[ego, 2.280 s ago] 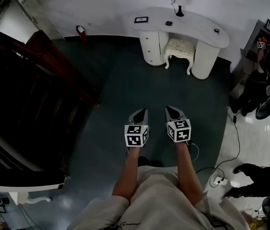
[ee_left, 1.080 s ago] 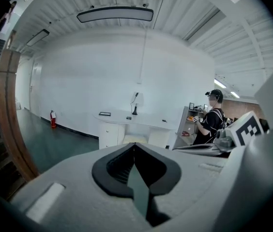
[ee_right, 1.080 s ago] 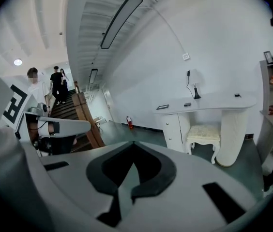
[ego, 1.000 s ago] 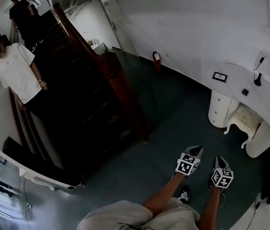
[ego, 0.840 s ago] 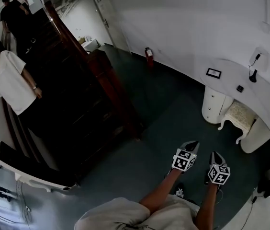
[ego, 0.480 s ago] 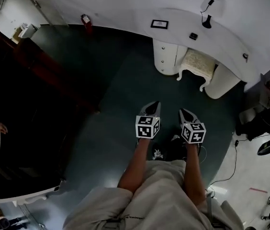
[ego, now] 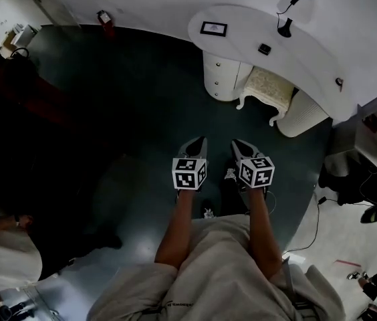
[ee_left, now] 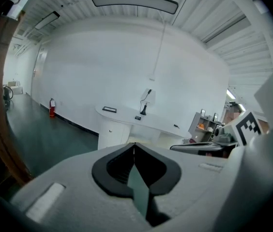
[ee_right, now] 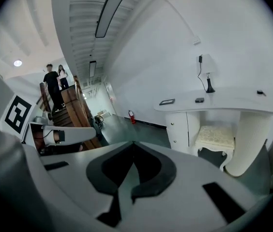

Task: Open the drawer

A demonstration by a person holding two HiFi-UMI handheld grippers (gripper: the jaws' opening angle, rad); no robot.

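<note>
A white curved vanity desk [ego: 242, 29] stands against the far wall. Its left pedestal holds the shut drawers [ego: 220, 77], seen with small knobs in the right gripper view [ee_right: 179, 125] and in the left gripper view [ee_left: 110, 132]. A cushioned stool [ego: 266, 88] sits under the desk. My left gripper [ego: 198, 142] and right gripper [ego: 236, 146] are held side by side over the dark green floor, well short of the desk. Both point at it. Each is shut with nothing between the jaws, left [ee_left: 134, 144] and right [ee_right: 133, 143].
A picture frame [ego: 213, 28], a small black item [ego: 264, 48] and a black lamp [ego: 284, 29] are on the desk. A dark wooden staircase [ego: 21, 92] fills the left. A red fire extinguisher [ego: 103, 17] stands by the wall. A person [ego: 1, 256] stands lower left; cables [ego: 312, 212] lie right.
The head view has swung from the staircase back to the desk, which now looks a little nearer. Both grippers stay shut and side by side.
</note>
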